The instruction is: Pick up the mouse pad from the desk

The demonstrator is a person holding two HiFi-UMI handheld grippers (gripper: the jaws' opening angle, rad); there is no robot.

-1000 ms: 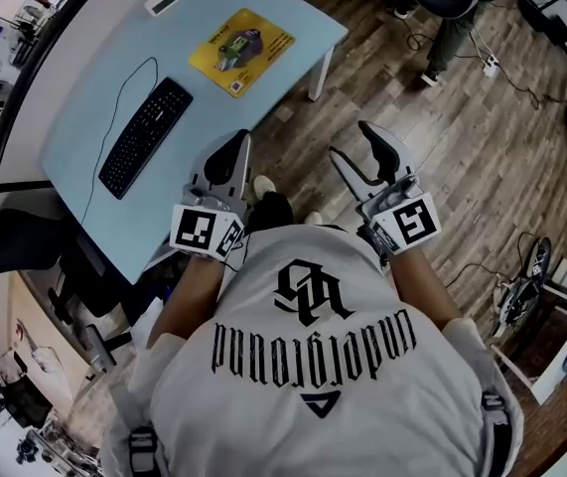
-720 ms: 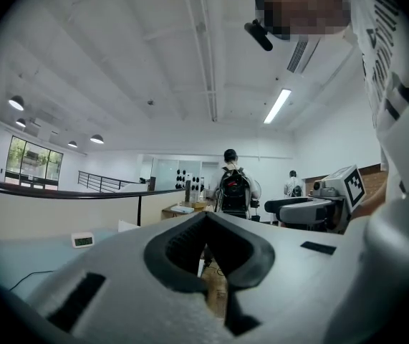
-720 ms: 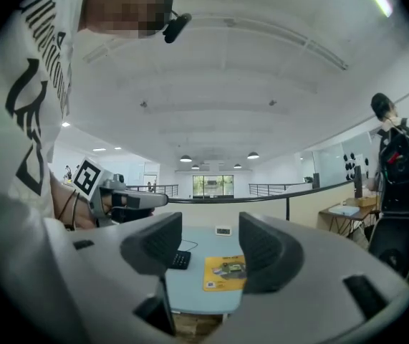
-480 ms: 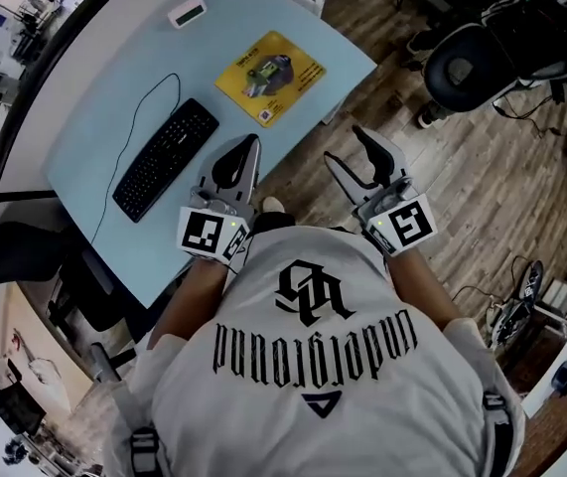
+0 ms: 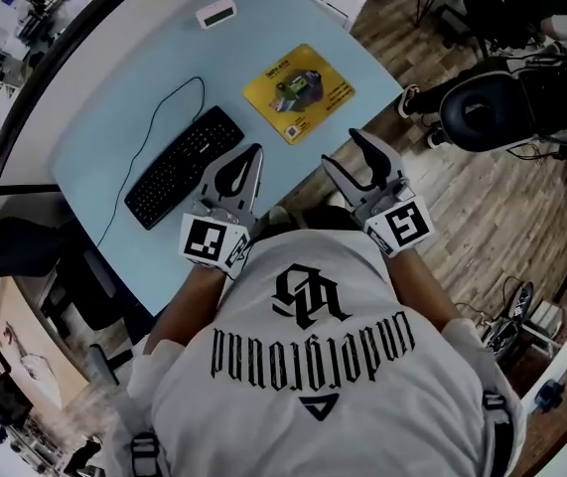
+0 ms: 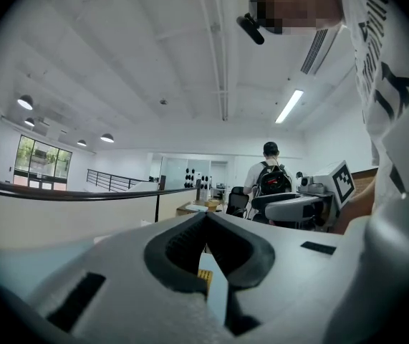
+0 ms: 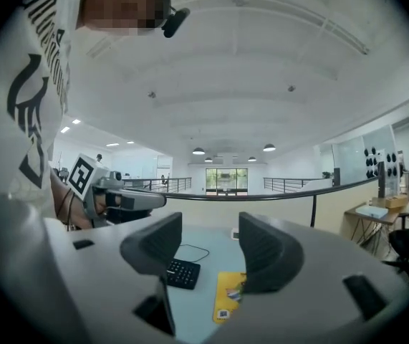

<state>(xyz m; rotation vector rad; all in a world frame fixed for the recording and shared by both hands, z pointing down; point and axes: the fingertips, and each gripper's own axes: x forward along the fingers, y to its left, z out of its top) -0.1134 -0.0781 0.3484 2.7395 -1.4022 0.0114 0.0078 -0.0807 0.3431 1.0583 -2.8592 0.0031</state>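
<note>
Mouse pad [image 5: 298, 92] noted flat on desk [image 5: 114, 117], untouched, at 11 o'clock of right gripper [image 5: 345, 150]. Right jaws held moderately apart, empty, presumably readied for pad edge. Left gripper [image 5: 251, 153] jaws closed together, nothing held.

I see an open-plan office: a pale blue desk [image 5: 134, 78] upper left, a black corded keyboard [image 5: 184, 167], and a black swivel chair [image 5: 492, 107] upper right.
</note>
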